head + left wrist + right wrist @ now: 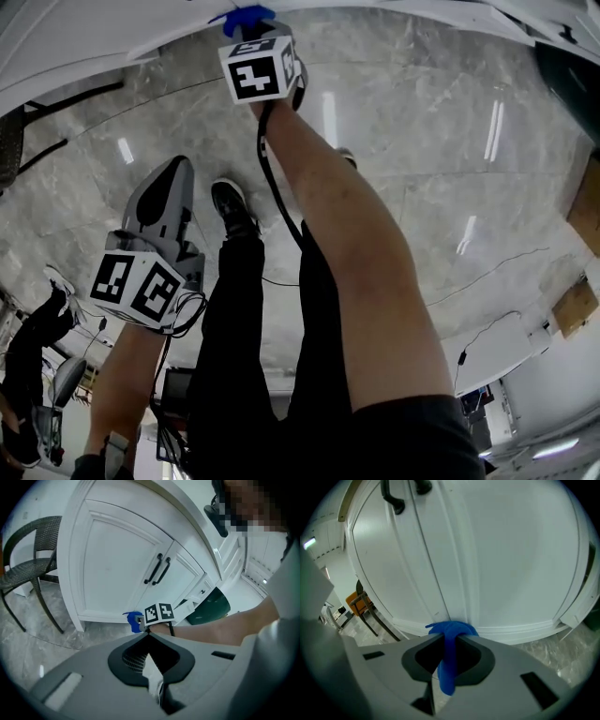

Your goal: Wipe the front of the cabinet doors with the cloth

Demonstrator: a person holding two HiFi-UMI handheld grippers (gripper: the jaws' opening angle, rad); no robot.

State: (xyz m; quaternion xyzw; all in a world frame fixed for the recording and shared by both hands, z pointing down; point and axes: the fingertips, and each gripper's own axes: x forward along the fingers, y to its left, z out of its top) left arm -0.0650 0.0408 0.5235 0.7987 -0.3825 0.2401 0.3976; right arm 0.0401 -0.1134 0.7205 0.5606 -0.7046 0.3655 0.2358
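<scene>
Lengthwise, cloth (448,667) in right tongs (449,637) — bunched tip at cabinet door (511,564).

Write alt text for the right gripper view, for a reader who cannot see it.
The right gripper is shut on a blue cloth, held at the bottom rail of a white cabinet door. Dark handles show at the top left, and grey floor at the lower right.

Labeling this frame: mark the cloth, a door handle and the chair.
cloth (449,658), right gripper view, middle of the hanging blue strip.
door handle (153,569), left gripper view, middle of the left black bar.
chair (26,571), left gripper view, its dark seat.
</scene>
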